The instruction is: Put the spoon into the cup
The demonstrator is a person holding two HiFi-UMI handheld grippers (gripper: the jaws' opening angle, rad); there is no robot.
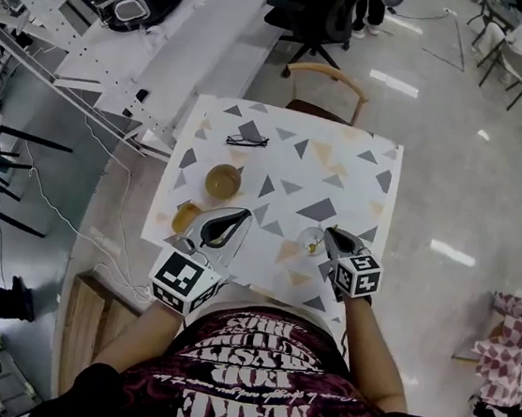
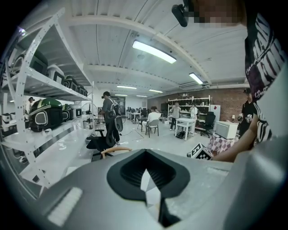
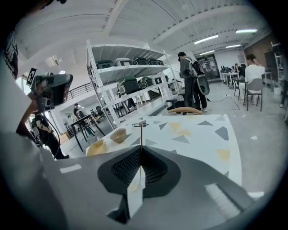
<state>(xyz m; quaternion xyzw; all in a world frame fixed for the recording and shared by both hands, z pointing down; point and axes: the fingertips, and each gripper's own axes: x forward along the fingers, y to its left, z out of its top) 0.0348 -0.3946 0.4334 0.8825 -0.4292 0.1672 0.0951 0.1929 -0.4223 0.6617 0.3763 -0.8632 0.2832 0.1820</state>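
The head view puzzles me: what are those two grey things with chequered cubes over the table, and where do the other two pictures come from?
There is no robot here. A person holds a hand tool in each hand, each ending in a two-fingered claw; the cubes are part of the tools. The head view comes from a camera on the person's head, looking down. The other two come from cameras riding on each tool, looking along its claw. On the table lie a pair of glasses, two bowls and a cup. The left claw is shut and empty. The right claw is shut on a thin golden stick, apparently the spoon, beside the cup.
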